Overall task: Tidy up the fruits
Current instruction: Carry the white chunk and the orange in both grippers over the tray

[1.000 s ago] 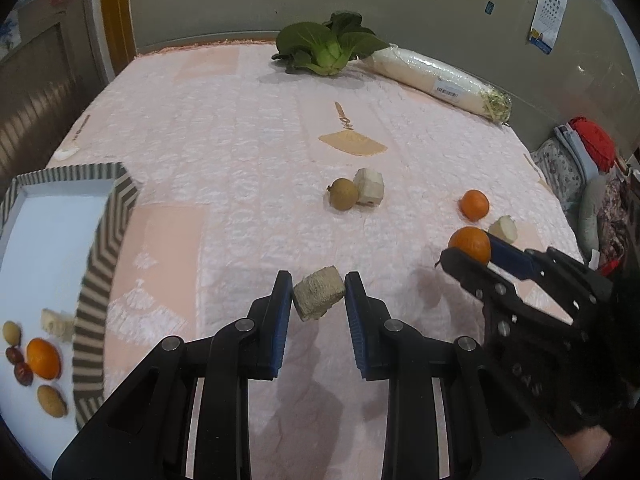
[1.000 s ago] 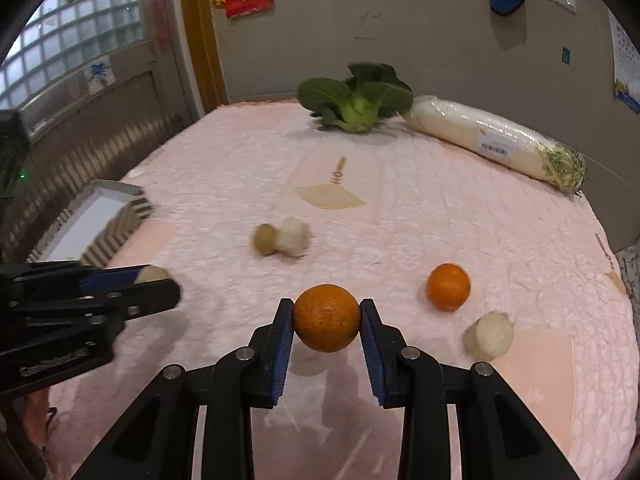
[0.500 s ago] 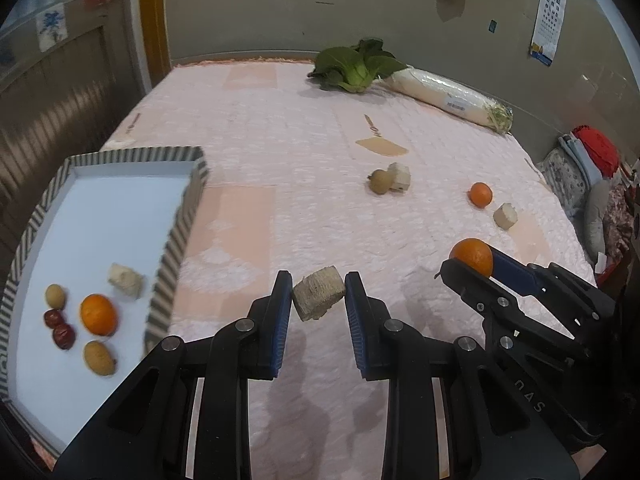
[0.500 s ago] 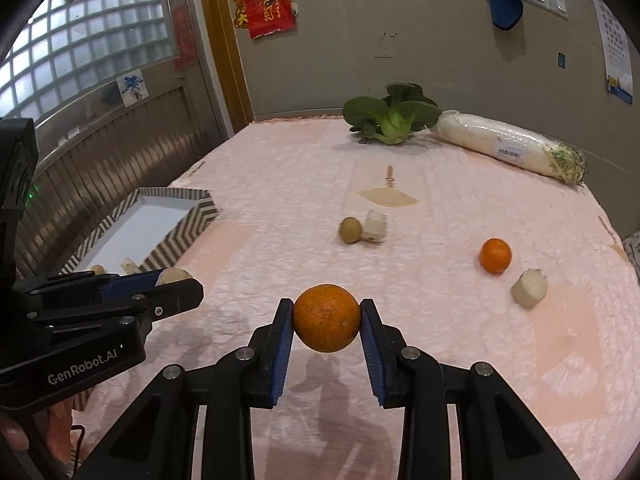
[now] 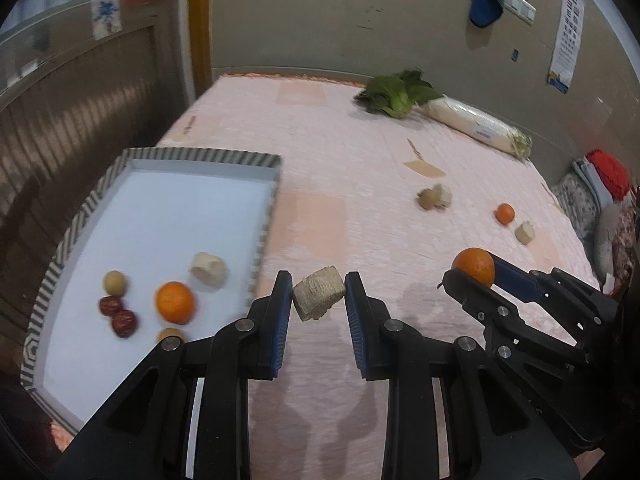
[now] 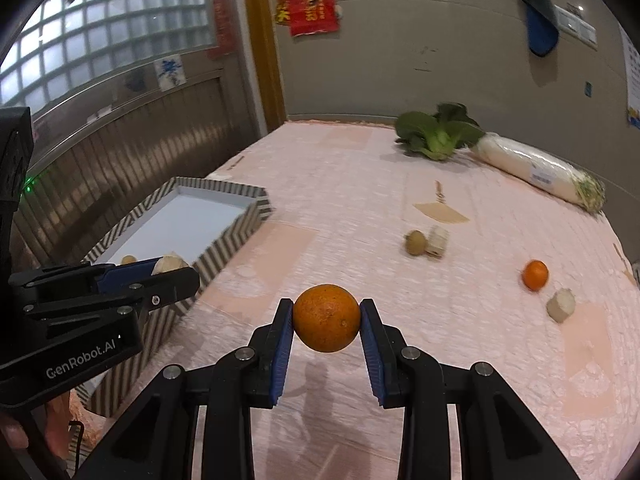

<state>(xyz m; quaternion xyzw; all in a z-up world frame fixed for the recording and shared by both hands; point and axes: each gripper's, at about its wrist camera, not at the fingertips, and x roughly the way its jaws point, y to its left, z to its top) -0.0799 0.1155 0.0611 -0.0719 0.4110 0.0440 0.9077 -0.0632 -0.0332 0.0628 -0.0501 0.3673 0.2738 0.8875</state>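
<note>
Left wrist view shows my left gripper (image 5: pixel 319 300) pinching a pale chunk (image 5: pixel 319 298) just right of the tray (image 5: pixel 262 236), my right gripper (image 6: pixel 326 320) pinching an orange (image 6: pixel 326 318); its round skin could slip and roll off the bed (image 5: pixel 340 160).

I'm in a home: a table (image 6: pixel 360 200) under pink cloth, greens (image 6: pixel 436 136), a red paper charm (image 6: pixel 312 0), glass-block window (image 6: pixel 100 40), wall calendar (image 5: pixel 566 36).

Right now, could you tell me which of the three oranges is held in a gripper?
The orange clamped in the right gripper. One other orange lies in the striped tray; the small orange rests on the pink cloth.
</note>
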